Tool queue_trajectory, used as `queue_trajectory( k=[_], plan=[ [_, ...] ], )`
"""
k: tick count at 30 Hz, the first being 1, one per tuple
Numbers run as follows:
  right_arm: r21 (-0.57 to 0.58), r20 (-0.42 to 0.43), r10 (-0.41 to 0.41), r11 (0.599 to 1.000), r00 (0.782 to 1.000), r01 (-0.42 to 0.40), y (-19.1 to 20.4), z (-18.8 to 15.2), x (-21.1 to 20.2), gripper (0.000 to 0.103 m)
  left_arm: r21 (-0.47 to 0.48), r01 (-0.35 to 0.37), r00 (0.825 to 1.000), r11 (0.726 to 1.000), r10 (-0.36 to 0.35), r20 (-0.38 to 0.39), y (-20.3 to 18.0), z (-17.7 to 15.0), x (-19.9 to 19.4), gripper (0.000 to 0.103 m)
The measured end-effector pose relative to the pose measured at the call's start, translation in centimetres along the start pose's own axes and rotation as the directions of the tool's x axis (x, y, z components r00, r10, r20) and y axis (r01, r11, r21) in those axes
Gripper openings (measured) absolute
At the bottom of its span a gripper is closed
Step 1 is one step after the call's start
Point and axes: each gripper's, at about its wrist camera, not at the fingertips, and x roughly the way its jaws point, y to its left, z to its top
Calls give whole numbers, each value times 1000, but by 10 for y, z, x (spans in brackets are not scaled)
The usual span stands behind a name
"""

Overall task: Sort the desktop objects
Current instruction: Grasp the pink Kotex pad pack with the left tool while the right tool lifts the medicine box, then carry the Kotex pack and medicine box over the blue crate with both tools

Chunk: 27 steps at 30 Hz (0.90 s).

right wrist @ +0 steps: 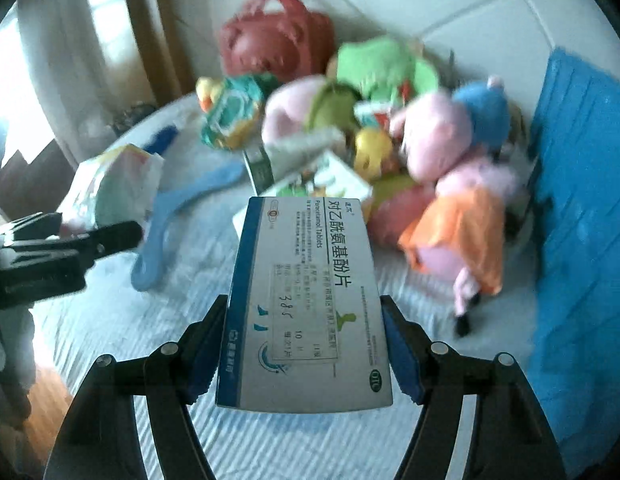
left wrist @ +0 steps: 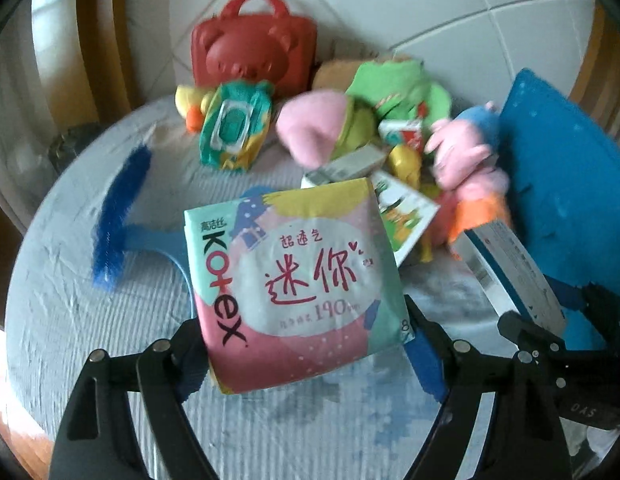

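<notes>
Broadly, we list a round table (left wrist: 70, 312) under a pale ribbed cloth, white floor tiles (left wrist: 389, 8) beyond. At its right side, a blue perforated board (left wrist: 557, 184). At the back, a red plastic bear-faced bag (left wrist: 250, 52); before it a heap of plush toys (left wrist: 465, 148) and a wet-wipe pack (left wrist: 234, 128). A blue brush (left wrist: 122, 216) lies left. Our left gripper (left wrist: 306, 348) clamps a pastel soft pack (left wrist: 294, 280) printed "Kotex", "迷你", "190", raised over the cloth. Our right gripper (right wrist: 302, 344) clamps a blue-and-white carton (right wrist: 306, 304) reading "Paracetamol Tablets", "OTC", likewise raised.
</notes>
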Motion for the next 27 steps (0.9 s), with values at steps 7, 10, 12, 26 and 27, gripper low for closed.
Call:
queue_trajectory(
  k=[7, 10, 12, 26, 27],
  plan=[
    [5, 144, -58, 998, 988, 58, 3, 0, -76, 72, 70, 34, 996, 997, -40, 82, -23, 4, -50, 83],
    [16, 182, -91, 996, 979, 90, 6, -2, -102, 72, 98, 65, 992, 993, -74, 100, -32, 0, -65, 83],
    [18, 209, -121, 993, 970, 120, 7, -4, -120, 72, 117, 84, 989, 990, -97, 110, -39, -3, -74, 83],
    [156, 413, -317, 948, 854, 277, -106, -27, -272, 72, 320, 236, 899, 918, -331, 287, -216, 36, -156, 83],
    [174, 416, -342, 939, 843, 295, -124, -31, -283, 72, 337, 260, 885, 905, -363, 292, -242, 39, -161, 83]
  ],
)
